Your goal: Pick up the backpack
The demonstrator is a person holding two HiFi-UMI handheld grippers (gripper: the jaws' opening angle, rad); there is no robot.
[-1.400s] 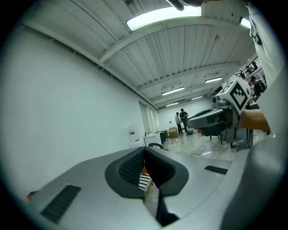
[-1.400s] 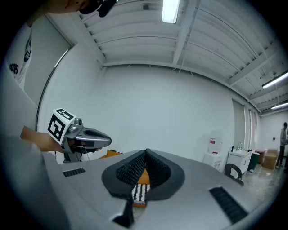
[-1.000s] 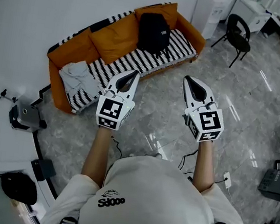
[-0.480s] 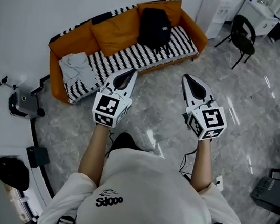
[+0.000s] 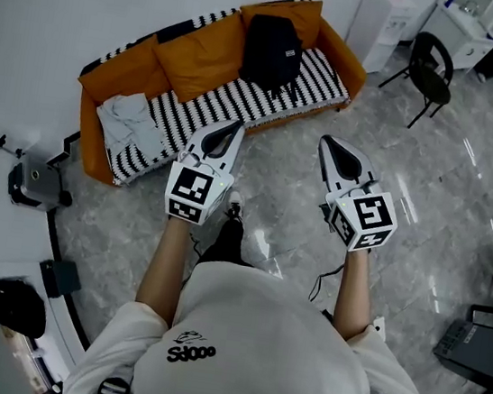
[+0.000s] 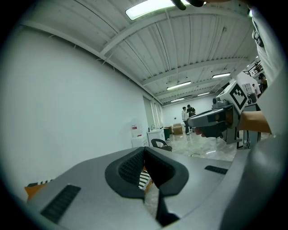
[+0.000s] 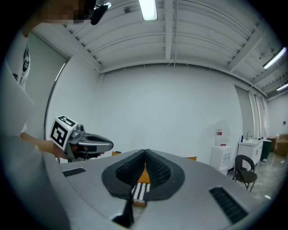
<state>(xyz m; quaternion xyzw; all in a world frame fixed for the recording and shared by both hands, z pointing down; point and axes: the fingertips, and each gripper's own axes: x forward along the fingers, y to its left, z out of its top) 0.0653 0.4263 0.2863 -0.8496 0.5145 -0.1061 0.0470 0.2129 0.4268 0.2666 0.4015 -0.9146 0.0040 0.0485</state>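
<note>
A black backpack [image 5: 271,51] stands upright on the orange sofa [image 5: 117,84], leaning against the back cushions near the sofa's right end. My left gripper [image 5: 236,128] is shut and empty, held out level over the grey floor well short of the sofa. My right gripper [image 5: 324,141] is shut and empty too, beside it at the same height. In the left gripper view the jaws [image 6: 145,149] meet at the tips, and the right gripper [image 6: 211,120] shows at the right. The right gripper view shows closed tips [image 7: 145,152] with a sliver of striped sofa cover behind them.
A grey garment [image 5: 129,127] lies on the sofa's left part. A black chair [image 5: 425,69] and a white water dispenser [image 5: 382,16] stand to the sofa's right. A small device [image 5: 34,184] sits on the floor at left. People stand far off [image 6: 187,113].
The person has walked a little toward the sofa with both shut grippers held out. A foot now shows between the arms.
</note>
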